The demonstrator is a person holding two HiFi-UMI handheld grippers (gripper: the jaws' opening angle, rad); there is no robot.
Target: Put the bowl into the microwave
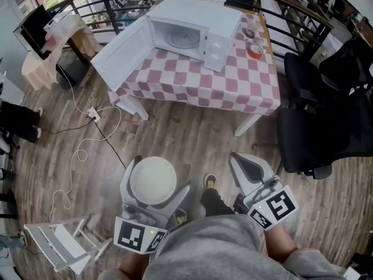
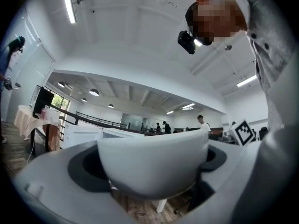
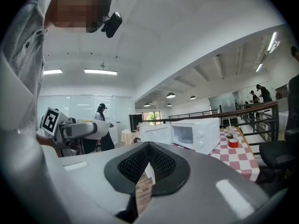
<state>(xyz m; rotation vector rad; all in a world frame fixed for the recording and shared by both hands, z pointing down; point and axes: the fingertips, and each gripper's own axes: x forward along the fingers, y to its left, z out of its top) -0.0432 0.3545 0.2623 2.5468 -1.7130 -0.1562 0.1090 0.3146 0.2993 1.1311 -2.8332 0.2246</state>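
Note:
A white bowl [image 1: 152,178] sits between the jaws of my left gripper [image 1: 154,182], held low over the wooden floor and some way short of the table. In the left gripper view the bowl [image 2: 154,164] fills the space between the jaws. The white microwave [image 1: 195,29] stands on the checked table [image 1: 233,89] ahead, its door [image 1: 122,54] swung wide to the left and its glass turntable [image 1: 185,38] bare. My right gripper [image 1: 252,171] hangs beside the left one, shut, with nothing in it. From the right gripper view the microwave [image 3: 196,134] shows in the distance.
A red-lidded container [image 1: 254,51] and a cup [image 1: 249,32] stand right of the microwave. Black office chairs [image 1: 317,121] crowd the table's right side. A power strip and cable [image 1: 92,116] lie on the floor at left. A white folding stand [image 1: 55,244] is near my left.

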